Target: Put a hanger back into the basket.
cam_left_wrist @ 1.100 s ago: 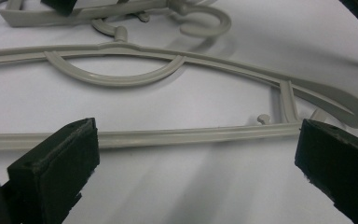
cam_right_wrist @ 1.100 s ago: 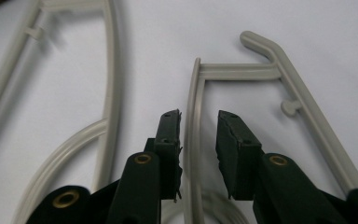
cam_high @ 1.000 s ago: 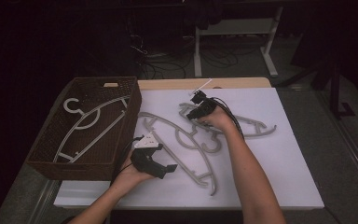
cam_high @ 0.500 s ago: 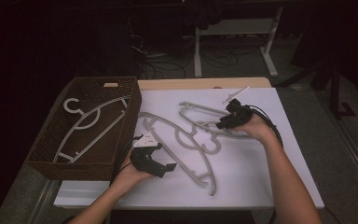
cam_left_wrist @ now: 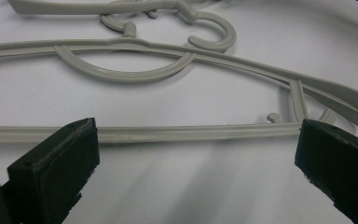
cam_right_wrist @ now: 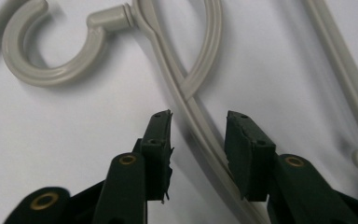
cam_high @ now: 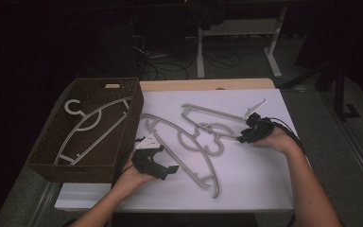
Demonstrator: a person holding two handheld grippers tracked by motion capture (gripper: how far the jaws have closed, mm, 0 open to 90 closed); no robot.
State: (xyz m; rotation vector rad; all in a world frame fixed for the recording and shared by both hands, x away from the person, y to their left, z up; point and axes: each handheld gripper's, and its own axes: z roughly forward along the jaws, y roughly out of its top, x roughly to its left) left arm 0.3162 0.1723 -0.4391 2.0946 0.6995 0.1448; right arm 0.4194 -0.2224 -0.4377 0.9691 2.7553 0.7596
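Note:
Two grey plastic hangers lie overlapping on the white table: a near hanger and a far hanger. My left gripper rests by the near hanger's left end, open wide. Its bottom bar lies just past the gripper's fingertips. My right gripper sits at the far hanger's right arm. In the right gripper view the jaws straddle that arm with gaps showing. They have just been opening. The far hanger's hook curls beyond.
A dark wicker basket stands at the table's left with a third grey hanger inside. Bare white tabletop lies at the front right. Beyond the far edge are a dark floor, cables and a white stand.
My right hand has slid right along the far hanger, from near its middle to its right arm. The left hand and gripper have stayed put.

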